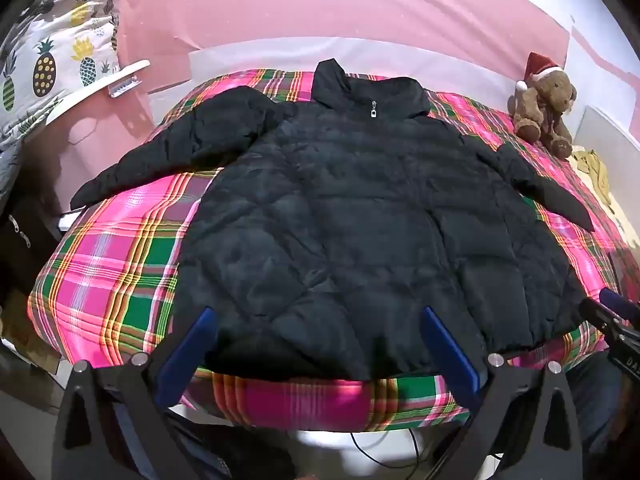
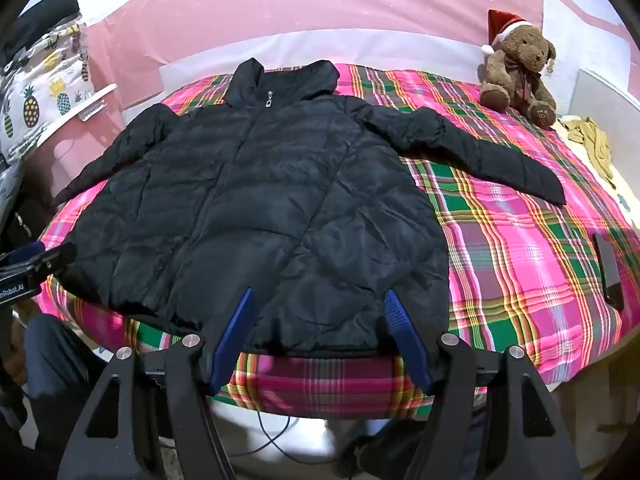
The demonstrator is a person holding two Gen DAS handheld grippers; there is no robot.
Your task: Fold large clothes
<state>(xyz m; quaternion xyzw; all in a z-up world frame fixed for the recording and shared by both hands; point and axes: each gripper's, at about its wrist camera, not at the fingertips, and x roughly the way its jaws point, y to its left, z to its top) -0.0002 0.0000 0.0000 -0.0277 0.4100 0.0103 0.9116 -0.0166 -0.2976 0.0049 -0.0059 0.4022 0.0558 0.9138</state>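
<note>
Quilted black puffer jacket flat, zipped, on plaid bed.
Left gripper and right gripper: fingers spread, empty.

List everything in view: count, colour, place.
jacket: one, black, spread flat on the bed, zipped, sleeves out
blanket: one, pink-green plaid, covering the bed
teddy bear: one, brown with red Santa hat, sitting at the bed's far right corner
pineapple cloth: one, white with pineapple print, far left beside the bed
yellow cloth: one, crumpled, right of the bear
dark flat object: one, black, on the blanket's right edge; cannot tell what it is
cable: one, black, on the floor under the bed's near edge
left gripper: one, blue pads, open at the jacket's hem
right gripper: one, blue pads, open at the hem
</note>
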